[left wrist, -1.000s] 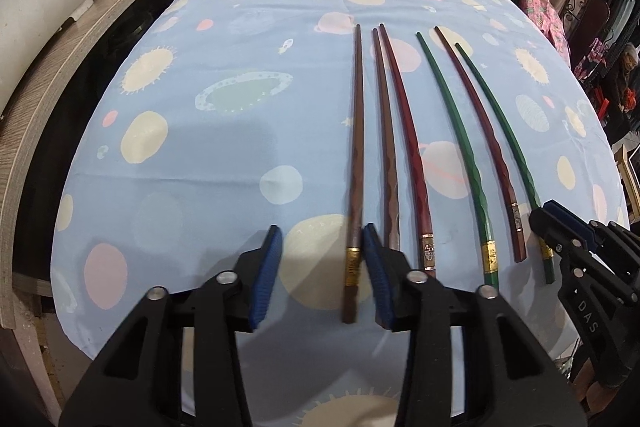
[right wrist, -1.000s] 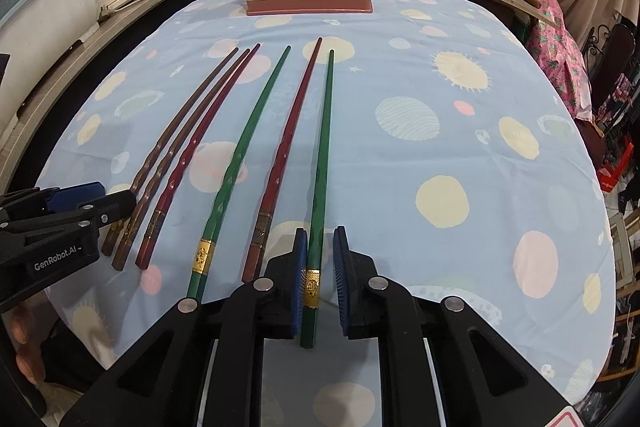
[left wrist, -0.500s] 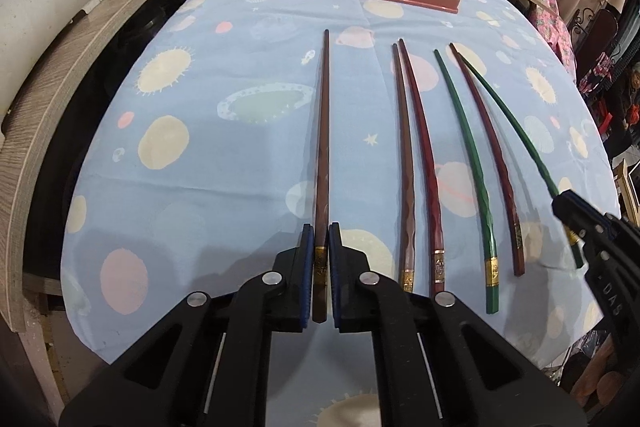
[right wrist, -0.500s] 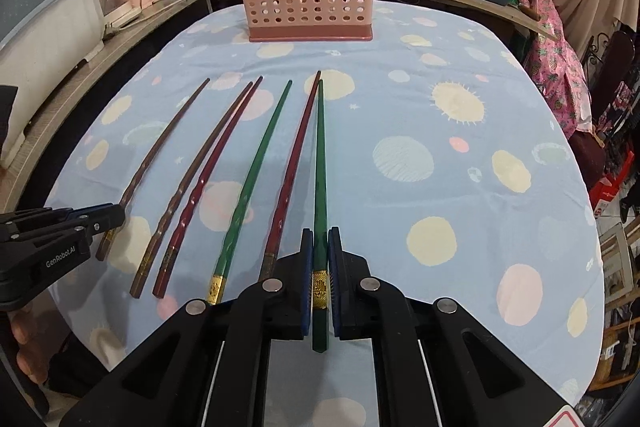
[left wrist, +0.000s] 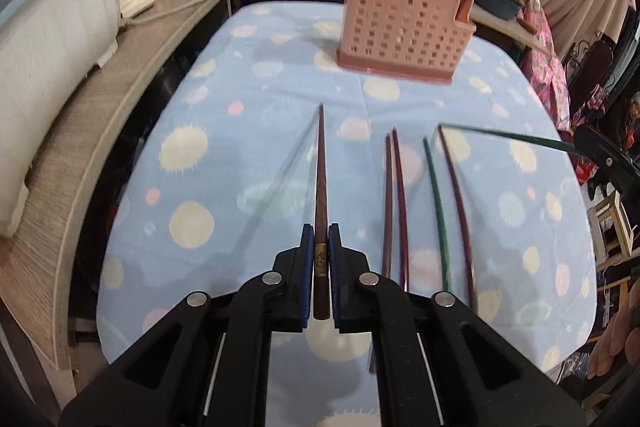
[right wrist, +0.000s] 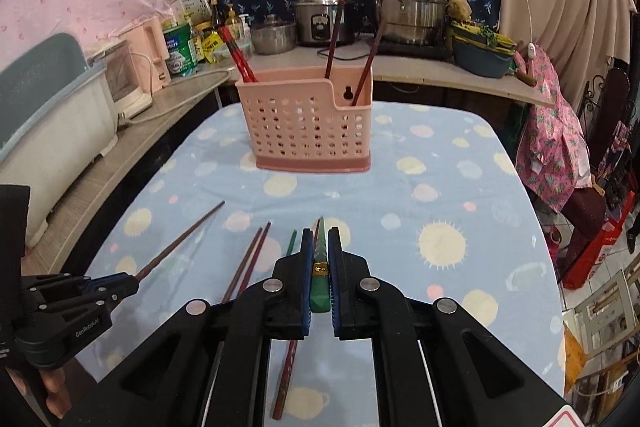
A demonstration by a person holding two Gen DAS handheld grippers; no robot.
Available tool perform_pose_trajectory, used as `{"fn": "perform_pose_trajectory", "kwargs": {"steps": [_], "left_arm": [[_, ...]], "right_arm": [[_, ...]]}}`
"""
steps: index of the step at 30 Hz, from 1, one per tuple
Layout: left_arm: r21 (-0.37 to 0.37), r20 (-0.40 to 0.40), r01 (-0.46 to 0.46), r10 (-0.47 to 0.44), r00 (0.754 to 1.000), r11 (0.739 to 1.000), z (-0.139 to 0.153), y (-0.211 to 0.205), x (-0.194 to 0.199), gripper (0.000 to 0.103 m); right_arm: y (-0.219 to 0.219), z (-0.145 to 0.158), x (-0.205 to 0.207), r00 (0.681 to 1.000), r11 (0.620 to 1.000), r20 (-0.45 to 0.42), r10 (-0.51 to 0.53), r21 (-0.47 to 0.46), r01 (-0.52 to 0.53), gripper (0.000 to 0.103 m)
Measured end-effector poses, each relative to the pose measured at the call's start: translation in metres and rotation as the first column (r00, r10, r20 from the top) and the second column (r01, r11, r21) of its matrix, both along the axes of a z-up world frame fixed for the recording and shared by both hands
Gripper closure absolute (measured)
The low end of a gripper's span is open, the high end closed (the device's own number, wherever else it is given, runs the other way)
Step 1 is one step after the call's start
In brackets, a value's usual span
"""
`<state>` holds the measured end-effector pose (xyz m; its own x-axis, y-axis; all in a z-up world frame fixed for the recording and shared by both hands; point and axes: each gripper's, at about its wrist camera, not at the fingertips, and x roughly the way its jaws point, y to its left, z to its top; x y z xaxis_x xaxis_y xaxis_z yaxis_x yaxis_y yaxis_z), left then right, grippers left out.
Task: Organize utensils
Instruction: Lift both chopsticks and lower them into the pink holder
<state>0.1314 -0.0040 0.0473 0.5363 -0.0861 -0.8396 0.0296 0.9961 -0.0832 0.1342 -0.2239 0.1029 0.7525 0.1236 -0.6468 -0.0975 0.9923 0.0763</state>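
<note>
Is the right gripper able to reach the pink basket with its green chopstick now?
Probably yes: the right gripper holds the green chopstick, and the tablecloth before the pink basket lies bare.

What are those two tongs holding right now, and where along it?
Left tongs grip a brown chopstick at its thick end, by the gold band. Right tongs grip a green chopstick likewise.

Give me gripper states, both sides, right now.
Left gripper: closed on the brown chopstick.
Right gripper: closed on the green chopstick.
</note>
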Motion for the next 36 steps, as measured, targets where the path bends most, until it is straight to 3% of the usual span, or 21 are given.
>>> {"fn": "perform_pose_trajectory", "kwargs": {"steps": [14, 20, 24, 30, 36], "left_arm": [[-0.037, 0.192, -0.043, 0.049, 0.98, 0.998, 0.093, 0.005, 0.075, 0.096], [-0.105, 0.251, -0.032, 0.058, 0.966, 0.994, 0.135, 0.007, 0.104, 0.096], [-0.14, 0.32, -0.019, 0.064, 0.945, 0.99, 0.174, 0.005, 0.118, 0.096], [-0.169, 0.447, -0.01, 0.085, 0.89, 0.986, 0.234, 0.002, 0.134, 0.096], [-0.164, 0.491, -0.037, 0.114, 0.864, 0.986, 0.248, 0.001, 0.166, 0.096]], "right_arm": [[-0.006, 0.061, 0.076, 0.992, 0.998, 0.124, 0.017, 0.064, -0.025, 0.096], [-0.006, 0.099, 0.105, 0.981, 0.994, 0.192, 0.029, 0.101, -0.049, 0.096], [-0.003, 0.129, 0.122, 0.968, 0.991, 0.25, 0.036, 0.116, -0.067, 0.096], [0.005, 0.17, 0.159, 0.946, 0.989, 0.322, 0.038, 0.123, -0.082, 0.096], [0.015, 0.17, 0.205, 0.95, 0.991, 0.308, 0.043, 0.104, -0.079, 0.096]]}}
